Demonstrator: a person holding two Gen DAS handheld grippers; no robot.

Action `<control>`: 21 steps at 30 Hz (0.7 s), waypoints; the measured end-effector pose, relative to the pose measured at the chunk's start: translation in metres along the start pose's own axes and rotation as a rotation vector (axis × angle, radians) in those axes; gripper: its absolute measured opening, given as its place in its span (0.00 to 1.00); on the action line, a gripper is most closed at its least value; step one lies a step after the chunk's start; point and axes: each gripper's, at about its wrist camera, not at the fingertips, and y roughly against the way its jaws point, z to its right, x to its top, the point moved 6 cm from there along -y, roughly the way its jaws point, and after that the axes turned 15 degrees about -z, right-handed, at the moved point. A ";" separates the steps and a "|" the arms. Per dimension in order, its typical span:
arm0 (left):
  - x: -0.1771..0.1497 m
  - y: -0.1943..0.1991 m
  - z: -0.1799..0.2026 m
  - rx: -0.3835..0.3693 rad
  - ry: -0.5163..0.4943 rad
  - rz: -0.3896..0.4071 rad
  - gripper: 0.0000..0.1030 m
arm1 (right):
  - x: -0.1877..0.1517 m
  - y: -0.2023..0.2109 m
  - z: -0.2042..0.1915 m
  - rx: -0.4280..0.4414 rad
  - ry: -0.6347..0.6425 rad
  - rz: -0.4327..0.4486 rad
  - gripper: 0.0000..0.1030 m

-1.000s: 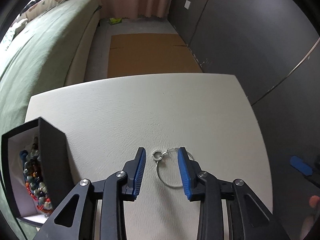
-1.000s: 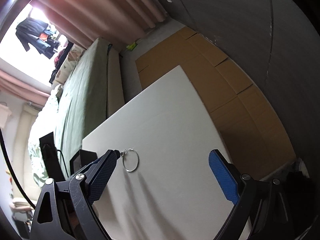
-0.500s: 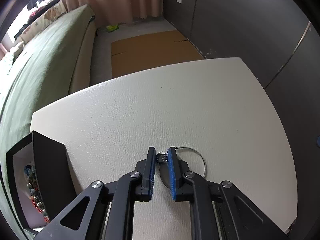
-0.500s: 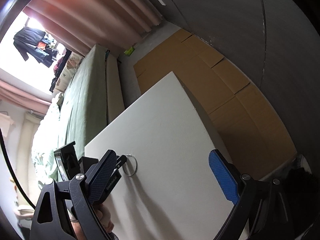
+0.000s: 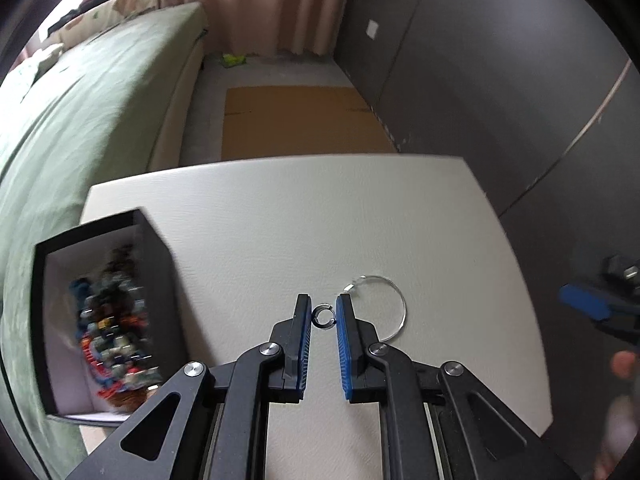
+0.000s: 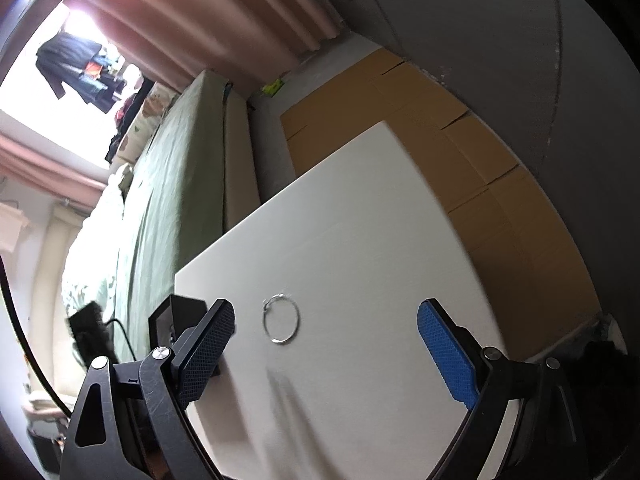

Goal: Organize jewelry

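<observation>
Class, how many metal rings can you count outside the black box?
2: a small ring between the left tool's fingers, and a large hoop on the table. The box may hide more.

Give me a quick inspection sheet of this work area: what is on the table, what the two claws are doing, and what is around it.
Surface: white table, textured top.
Job's things: small ring held between the left claw's pads; thin wire hoop lying flat on the table; black box at the table's left edge, with beaded jewelry inside.
Clutter: nothing seen on the table.
Grippers: left claw shut on the small ring; right claw wide open, holding nothing.
Cables: a dark cord beyond the table's left edge.
Surroundings: green bed, pink curtain, cardboard on the floor, dark wall.
</observation>
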 end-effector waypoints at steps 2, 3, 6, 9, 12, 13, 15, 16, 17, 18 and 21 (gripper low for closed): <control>0.000 0.012 -0.009 -0.019 0.025 0.027 0.12 | -0.001 -0.006 -0.008 -0.013 0.016 -0.002 0.92; 0.001 0.016 -0.013 -0.028 0.034 0.032 0.12 | -0.001 -0.008 -0.011 -0.020 0.023 -0.002 0.92; 0.004 0.036 -0.025 -0.052 0.051 0.070 0.12 | -0.003 -0.017 -0.020 -0.049 0.037 -0.007 0.91; 0.002 0.050 -0.040 -0.049 0.078 0.101 0.12 | -0.005 -0.024 -0.027 -0.070 0.047 -0.008 0.91; 0.000 0.062 -0.057 -0.057 0.104 0.119 0.12 | -0.007 -0.035 -0.038 -0.080 0.067 -0.015 0.91; 0.000 0.064 -0.062 -0.058 0.110 0.124 0.12 | -0.008 -0.038 -0.042 -0.080 0.074 -0.021 0.89; -0.001 0.070 -0.073 -0.052 0.122 0.135 0.12 | -0.009 -0.045 -0.051 -0.070 0.082 -0.022 0.85; -0.003 0.074 -0.079 -0.048 0.130 0.140 0.12 | -0.010 -0.047 -0.057 -0.067 0.087 -0.023 0.85; -0.004 0.076 -0.084 -0.048 0.136 0.143 0.12 | -0.011 -0.051 -0.063 -0.062 0.096 -0.022 0.84; -0.006 0.078 -0.090 -0.051 0.145 0.145 0.12 | -0.012 -0.054 -0.068 -0.060 0.106 -0.022 0.84; -0.008 0.083 -0.103 -0.057 0.168 0.154 0.12 | -0.016 -0.065 -0.080 -0.042 0.116 -0.032 0.79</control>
